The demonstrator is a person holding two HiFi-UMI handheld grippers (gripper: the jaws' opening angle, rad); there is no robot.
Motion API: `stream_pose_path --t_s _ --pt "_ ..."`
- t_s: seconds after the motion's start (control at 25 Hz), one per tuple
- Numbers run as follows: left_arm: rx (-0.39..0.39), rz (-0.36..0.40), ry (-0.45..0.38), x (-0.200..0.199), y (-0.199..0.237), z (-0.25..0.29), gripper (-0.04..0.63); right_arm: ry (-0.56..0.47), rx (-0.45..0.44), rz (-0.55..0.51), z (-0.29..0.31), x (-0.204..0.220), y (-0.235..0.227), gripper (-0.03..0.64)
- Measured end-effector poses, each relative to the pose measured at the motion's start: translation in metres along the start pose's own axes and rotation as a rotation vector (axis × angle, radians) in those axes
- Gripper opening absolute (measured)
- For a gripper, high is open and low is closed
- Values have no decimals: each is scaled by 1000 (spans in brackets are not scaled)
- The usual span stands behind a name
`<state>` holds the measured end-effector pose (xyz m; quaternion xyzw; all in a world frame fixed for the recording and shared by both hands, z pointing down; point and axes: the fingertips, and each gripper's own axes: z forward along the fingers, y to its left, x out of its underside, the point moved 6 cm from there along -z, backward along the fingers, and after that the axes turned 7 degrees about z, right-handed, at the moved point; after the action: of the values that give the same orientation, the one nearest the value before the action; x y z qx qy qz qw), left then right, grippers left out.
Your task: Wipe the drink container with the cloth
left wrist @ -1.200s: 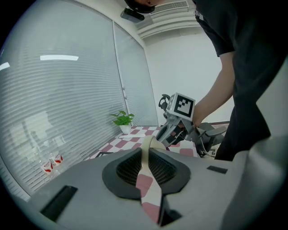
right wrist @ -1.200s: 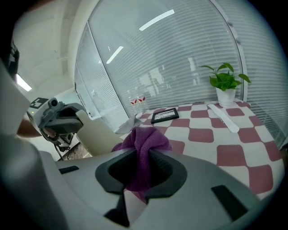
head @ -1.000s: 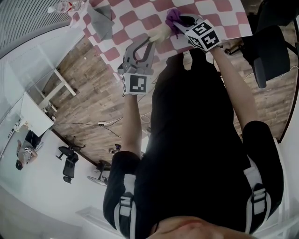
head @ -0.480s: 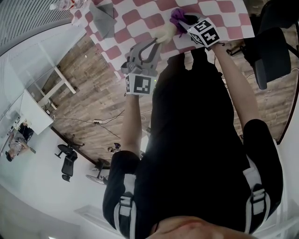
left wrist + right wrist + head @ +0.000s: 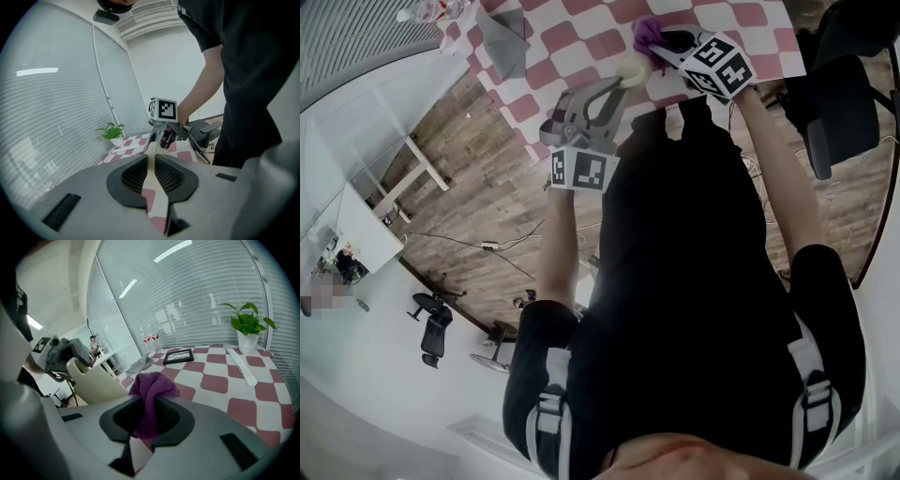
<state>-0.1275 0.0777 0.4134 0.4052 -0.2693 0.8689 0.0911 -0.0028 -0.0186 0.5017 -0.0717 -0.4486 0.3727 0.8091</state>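
The left hand-held gripper (image 5: 152,166) has its jaws drawn in narrow, pinching the thin wall of the cream-coloured plastic drink container (image 5: 96,380), whose pale edge runs straight up between the two dark ribbed pads (image 5: 171,176). The container is lifted off the red-and-white checked surface (image 5: 220,380) and hangs out beyond this gripper's tips, tilted, with its open mouth towards the upper left in the right gripper view. The right hand-held gripper (image 5: 149,411) is closed on the bunched purple cloth (image 5: 152,385), which bulges out ahead of its jaws in a rounded wad. That wad sits just beside the container's side and seems to touch it, though the contact itself is partly hidden by the cloth's own bulk. From the head view the two grippers point towards each other over the near edge of the surface, the left one lower and the right one higher, with container and cloth between their tips. Well beyond the right gripper's jaws, a black-framed flat rectangle (image 5: 178,356) lies on the surface; to its left is a folded grey cloth (image 5: 136,364), to its right a long white flat strip (image 5: 243,364), and farther right a green potted plant in a white pot (image 5: 247,331) stands by the blinds.
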Motion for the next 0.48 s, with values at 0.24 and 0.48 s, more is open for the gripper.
stream_pose_path --t_s 0.24,0.48 --pt "15 39 5 -4 0 3 66 -61 -110 -23 -24 -33 25 81" --pt "27 69 9 -7 0 6 66 -79 -178 -88 -38 -58 44 81"
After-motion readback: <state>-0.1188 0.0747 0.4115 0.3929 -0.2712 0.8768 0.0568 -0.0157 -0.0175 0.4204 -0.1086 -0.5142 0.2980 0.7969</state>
